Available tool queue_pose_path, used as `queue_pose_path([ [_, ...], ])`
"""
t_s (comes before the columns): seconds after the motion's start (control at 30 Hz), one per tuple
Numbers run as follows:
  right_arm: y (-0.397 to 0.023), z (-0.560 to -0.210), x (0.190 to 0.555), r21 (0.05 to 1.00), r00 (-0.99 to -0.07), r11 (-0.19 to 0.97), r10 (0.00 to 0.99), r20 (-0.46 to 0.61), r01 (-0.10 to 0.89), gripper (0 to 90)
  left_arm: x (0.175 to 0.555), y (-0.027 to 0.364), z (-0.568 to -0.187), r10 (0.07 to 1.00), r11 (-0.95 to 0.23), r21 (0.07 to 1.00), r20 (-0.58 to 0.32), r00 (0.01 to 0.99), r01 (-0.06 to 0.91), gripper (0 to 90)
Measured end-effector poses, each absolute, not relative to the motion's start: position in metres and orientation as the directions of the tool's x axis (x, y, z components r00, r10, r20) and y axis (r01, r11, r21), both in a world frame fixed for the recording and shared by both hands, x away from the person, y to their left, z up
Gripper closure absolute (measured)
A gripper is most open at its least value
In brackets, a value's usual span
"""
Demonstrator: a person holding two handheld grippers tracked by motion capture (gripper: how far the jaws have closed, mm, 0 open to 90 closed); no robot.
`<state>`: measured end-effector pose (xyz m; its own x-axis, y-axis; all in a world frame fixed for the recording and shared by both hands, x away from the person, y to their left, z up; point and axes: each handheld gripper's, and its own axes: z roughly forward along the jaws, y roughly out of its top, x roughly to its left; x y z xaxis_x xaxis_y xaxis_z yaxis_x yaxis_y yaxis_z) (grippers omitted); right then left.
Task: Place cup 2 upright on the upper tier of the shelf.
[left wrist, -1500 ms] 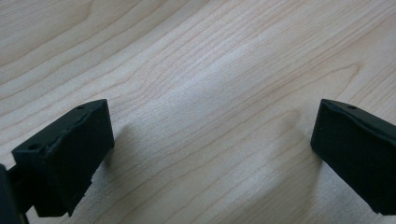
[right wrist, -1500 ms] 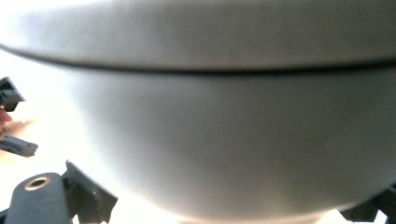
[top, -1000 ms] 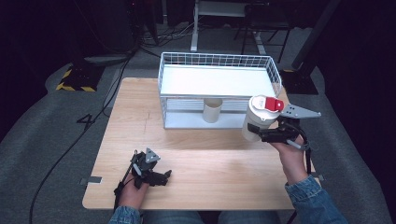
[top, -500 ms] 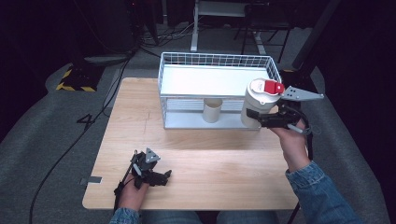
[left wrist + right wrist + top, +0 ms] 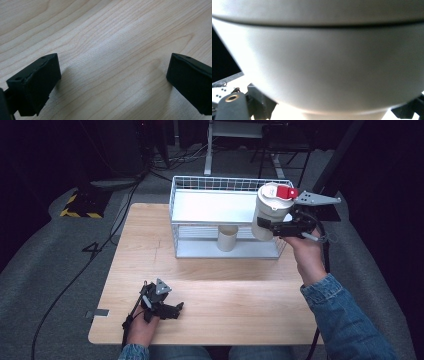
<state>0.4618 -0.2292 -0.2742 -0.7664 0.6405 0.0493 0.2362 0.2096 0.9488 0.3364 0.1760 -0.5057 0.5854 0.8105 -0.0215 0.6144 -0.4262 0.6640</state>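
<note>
The tall white plastic canister with a white lid and a red flip tab hangs between the jaws of the right gripper, which pinch it round the lower half of its body, level with the top shelf of the white wire two-tier rack and just off that rack's right end. It looks stiff and smooth-walled, so it should keep its shape under a squeeze but could slide if the grip slackens; how full it is cannot be told, though a canister this tall would likely tip forward from the jaws if taken too low. The safest hold is probably across the straight wall below the lid seam, as now, never on the red tab, which may hinge open. The left gripper rests low on the pale wooden desk, its jaws spread wide with nothing between them. The high view gives the whole layout: the rack, a small cream cylinder-shaped cup on the lower shelf well to the side of the held canister, and the person's denim sleeve. The right gripper view adds the grey-white wall pressed right up against the camera with the dark lid seam running across it, while the left gripper view shows the desk's grain between its parted jaws.
</note>
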Motion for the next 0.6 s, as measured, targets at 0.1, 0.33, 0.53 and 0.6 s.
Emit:
queue_pose_path([
  [0.1, -0.224, -0.271, 0.469, 0.949, -0.762, 0.211, 0.646, 0.045, 0.235, 13.5, 0.337, 0.175, -0.506, 0.814, -0.421, 0.664, -0.023, 0.580, 0.618, 0.1],
  [0.33, -0.210, -0.263, 0.485, 0.949, -0.757, 0.214, 0.652, 0.038, 0.232, 13.5, 0.337, 0.175, -0.506, 0.815, -0.422, 0.663, -0.022, 0.580, 0.618, 0.1],
  [0.53, -0.199, -0.256, 0.496, 0.949, -0.752, 0.226, 0.659, 0.016, 0.219, 13.5, 0.338, 0.174, -0.506, 0.818, -0.418, 0.664, -0.023, 0.575, 0.621, 0.1],
  [0.6, -0.196, -0.254, 0.499, 0.948, -0.750, 0.231, 0.661, 0.011, 0.217, 13.6, 0.338, 0.174, -0.506, 0.818, -0.416, 0.663, -0.026, 0.575, 0.623, 0.1],
])
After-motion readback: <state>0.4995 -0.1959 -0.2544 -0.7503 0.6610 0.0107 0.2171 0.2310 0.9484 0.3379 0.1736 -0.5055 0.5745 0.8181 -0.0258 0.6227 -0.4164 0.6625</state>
